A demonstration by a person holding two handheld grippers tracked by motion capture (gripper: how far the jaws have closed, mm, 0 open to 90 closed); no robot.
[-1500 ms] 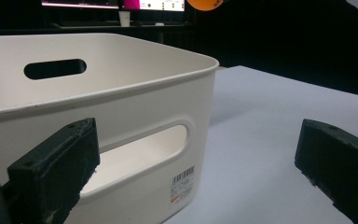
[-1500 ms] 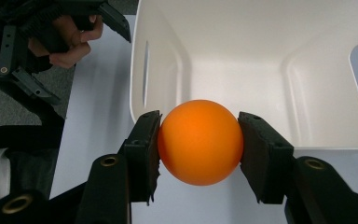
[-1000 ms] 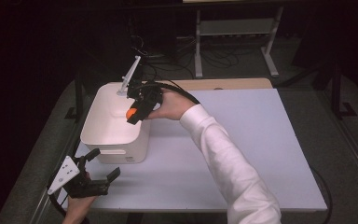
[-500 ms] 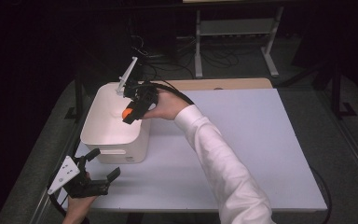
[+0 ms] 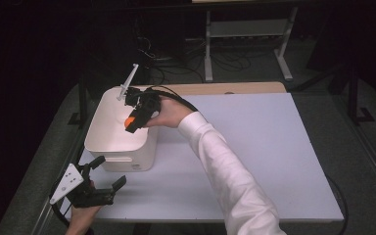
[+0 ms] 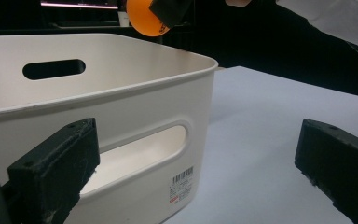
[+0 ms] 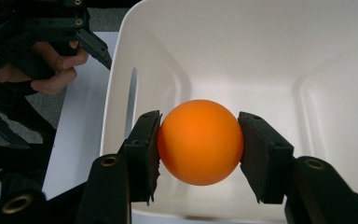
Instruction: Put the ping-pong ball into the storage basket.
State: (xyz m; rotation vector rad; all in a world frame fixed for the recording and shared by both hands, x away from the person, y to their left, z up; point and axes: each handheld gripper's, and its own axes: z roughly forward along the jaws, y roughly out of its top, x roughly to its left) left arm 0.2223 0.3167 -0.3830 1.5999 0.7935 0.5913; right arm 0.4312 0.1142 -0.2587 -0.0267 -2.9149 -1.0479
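Here's the right gripper (image 5: pixel 136 113) upper left of centre in the high view: black, boxy, a black cable (image 5: pixel 176 96) looping off its back and a pale thin rod sticking up from its top. A long white sleeve (image 5: pixel 225 171) with a buttoned cuff covers the arm behind it. In the right gripper view its jaws are matte black blocks with ridged pads (image 7: pixel 153 154), brass-ringed screw holes at their bases. Lower left in the high view, the left gripper (image 5: pixel 108 175) is black too, carrying a grey three-cornered plate dotted with small holes.

orange ball (image 7: pixel 199 141) | smooth, round | clamped between right tongs (image 7: pixel 199 154) | above white bin (image 7: pixel 270 56)
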